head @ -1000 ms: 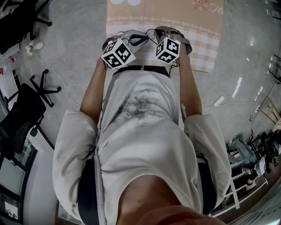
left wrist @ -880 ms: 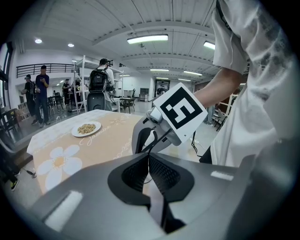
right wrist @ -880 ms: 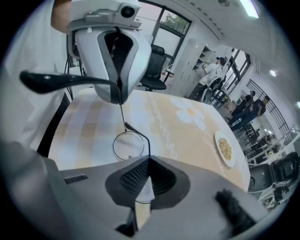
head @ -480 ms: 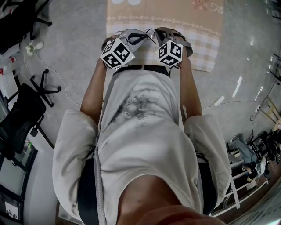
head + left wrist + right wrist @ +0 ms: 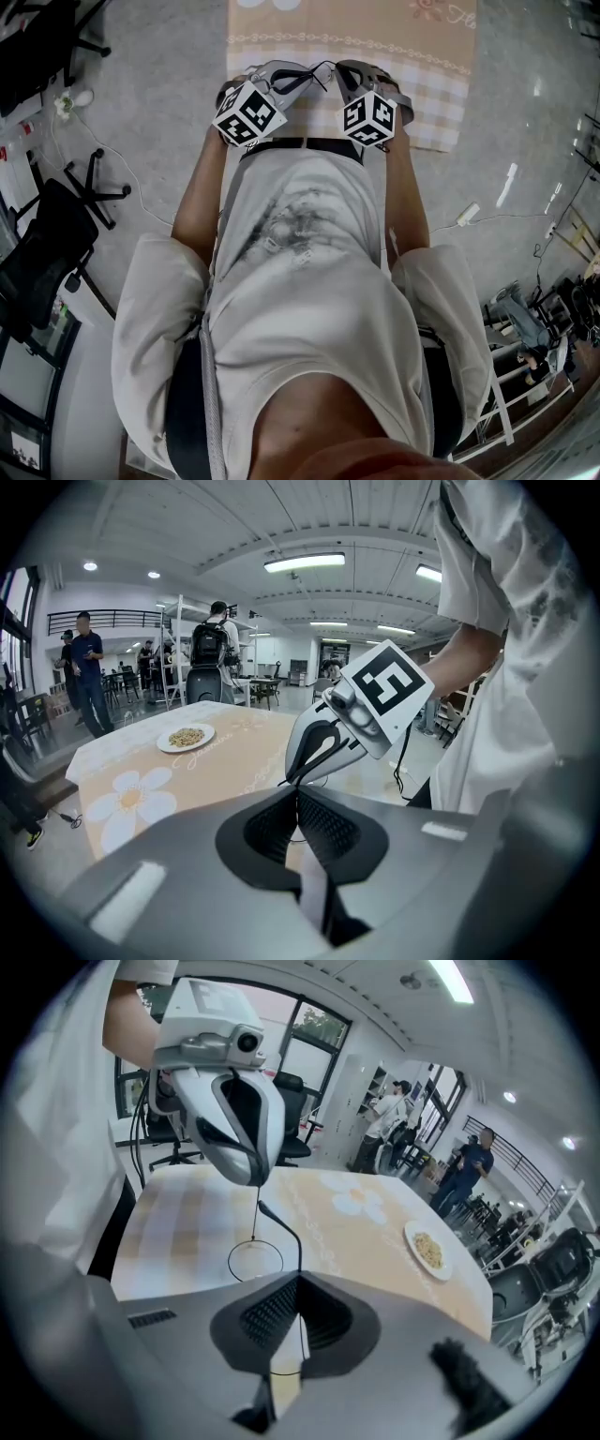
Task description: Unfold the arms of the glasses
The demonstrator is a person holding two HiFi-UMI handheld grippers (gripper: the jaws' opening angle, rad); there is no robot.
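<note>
The glasses (image 5: 279, 1219) are thin dark wire with round rims, held in the air over the near end of the table between both grippers. In the right gripper view, my left gripper (image 5: 256, 1180) hangs from above, shut on the wire above one round rim (image 5: 228, 1260). A curved arm with a black tip runs into my right gripper (image 5: 298, 1283), which is shut on it. The left gripper view shows my left gripper (image 5: 298, 794) shut, with my right gripper (image 5: 289, 778) tip to tip against it. From the head view, the left gripper (image 5: 307, 79) and right gripper (image 5: 339, 70) meet at the glasses (image 5: 321, 67).
The table carries a peach flowered cloth (image 5: 422, 56) with a checked near end. A white plate of food (image 5: 185, 736) sits further along it. An office chair (image 5: 47, 244) and cables lie on the floor to the left. People stand far off in the hall.
My right gripper's marker cube has shifted slightly right and toward my body and rolled a little. The left gripper has stayed put. The glasses stay held between both.
</note>
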